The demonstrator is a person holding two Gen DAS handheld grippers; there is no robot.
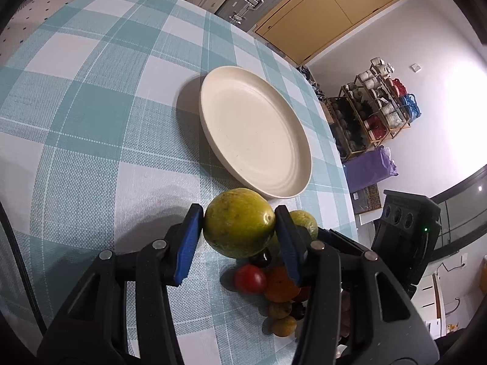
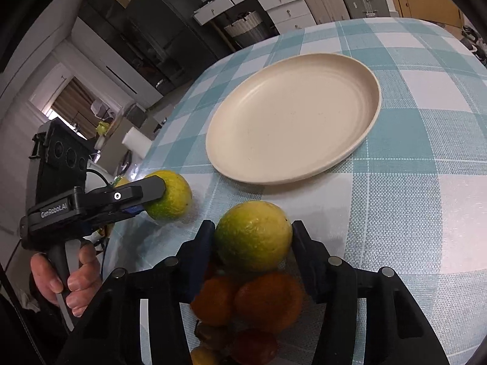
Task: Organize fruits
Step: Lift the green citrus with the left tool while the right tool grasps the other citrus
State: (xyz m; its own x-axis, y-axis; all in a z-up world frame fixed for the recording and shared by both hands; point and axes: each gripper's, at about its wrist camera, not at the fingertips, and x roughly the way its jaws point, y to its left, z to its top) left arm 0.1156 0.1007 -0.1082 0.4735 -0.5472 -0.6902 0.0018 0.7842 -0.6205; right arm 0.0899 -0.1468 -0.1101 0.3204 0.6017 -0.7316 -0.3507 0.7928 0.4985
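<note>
Two claws each clamp a yellow-green fruit: your left claw (image 1: 239, 237) and right claw (image 2: 252, 240); the plate (image 2: 369, 121) lies straight ahead, nearer your right.

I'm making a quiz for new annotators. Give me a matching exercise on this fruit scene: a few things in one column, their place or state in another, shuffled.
Things:
1. cream plate
2. left gripper
3. red tomato
4. right gripper

States:
A. lies on the cloth in the fruit pile
B. clamps a yellow-green citrus, seen in the left wrist view
C. bare, nothing on it
D. jaws around another yellow-green citrus above two oranges

Pairs: 1-C, 2-B, 3-A, 4-D
</note>
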